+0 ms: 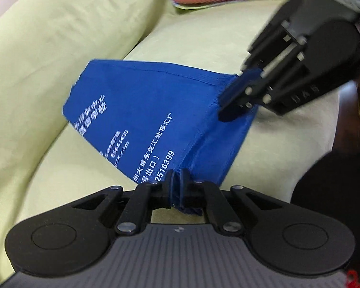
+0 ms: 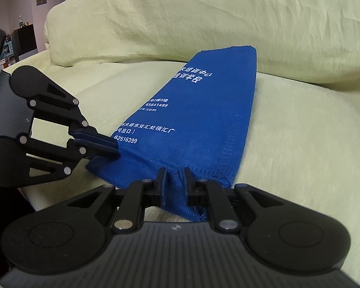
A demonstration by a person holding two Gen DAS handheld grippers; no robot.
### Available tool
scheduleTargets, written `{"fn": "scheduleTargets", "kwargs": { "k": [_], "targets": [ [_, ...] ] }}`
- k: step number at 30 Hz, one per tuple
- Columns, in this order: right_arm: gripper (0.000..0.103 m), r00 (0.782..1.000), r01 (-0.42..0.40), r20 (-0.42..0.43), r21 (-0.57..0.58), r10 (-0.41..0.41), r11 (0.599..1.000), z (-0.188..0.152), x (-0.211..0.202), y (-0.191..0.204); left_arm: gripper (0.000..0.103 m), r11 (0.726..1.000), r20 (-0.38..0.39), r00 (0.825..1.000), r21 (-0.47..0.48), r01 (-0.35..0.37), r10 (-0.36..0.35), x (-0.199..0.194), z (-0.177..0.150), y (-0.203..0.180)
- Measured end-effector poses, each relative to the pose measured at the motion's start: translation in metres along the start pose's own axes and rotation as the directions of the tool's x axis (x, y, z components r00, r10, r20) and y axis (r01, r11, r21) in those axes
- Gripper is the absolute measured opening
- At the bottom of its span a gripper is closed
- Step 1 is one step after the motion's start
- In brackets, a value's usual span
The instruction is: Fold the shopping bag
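The blue shopping bag (image 2: 199, 120) (white lettering up) lay folded narrow on the green sofa seat (image 2: 300, 144), reaching its backrest. Both the left gripper (image 1: 177, 180) and right gripper (image 2: 175, 177) pinched its near edge.

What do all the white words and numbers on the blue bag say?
All stand on the blue bag:
"培训中心"
"培训学校"
"65641488"
"62516399"
"东交汇处领汇广"
"号出口)"
A web address ending ".com" is partly hidden by the fold.
The line ending "3楼" is too small to read fully.
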State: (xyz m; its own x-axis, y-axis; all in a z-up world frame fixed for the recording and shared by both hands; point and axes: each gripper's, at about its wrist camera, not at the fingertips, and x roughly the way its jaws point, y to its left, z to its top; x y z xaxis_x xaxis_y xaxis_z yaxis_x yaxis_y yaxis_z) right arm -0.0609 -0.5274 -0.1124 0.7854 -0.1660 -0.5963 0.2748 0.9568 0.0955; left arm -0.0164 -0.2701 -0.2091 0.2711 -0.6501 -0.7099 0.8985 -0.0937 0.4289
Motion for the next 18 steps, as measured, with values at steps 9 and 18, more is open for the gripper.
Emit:
{"fn": "scheduleTargets", "kwargs": {
  "k": [9, 18],
  "targets": [
    [0.010, 1.000, -0.006, -0.003, 0.011, 0.006, 1.000, 0.002, 0.001, -0.003, 0.036, 0.997, 0.078, 0.997, 0.072, -0.026, 0.020, -0.027, -0.008, -0.007],
    [0.010, 1.000, -0.022, 0.001, 0.034, 0.022, 0.999, 0.002, 0.001, -0.008, 0.051, 0.650, 0.140, 0.974, 0.726, -0.224, 0.180, -0.018, -0.058, -0.059]
  ]
}}
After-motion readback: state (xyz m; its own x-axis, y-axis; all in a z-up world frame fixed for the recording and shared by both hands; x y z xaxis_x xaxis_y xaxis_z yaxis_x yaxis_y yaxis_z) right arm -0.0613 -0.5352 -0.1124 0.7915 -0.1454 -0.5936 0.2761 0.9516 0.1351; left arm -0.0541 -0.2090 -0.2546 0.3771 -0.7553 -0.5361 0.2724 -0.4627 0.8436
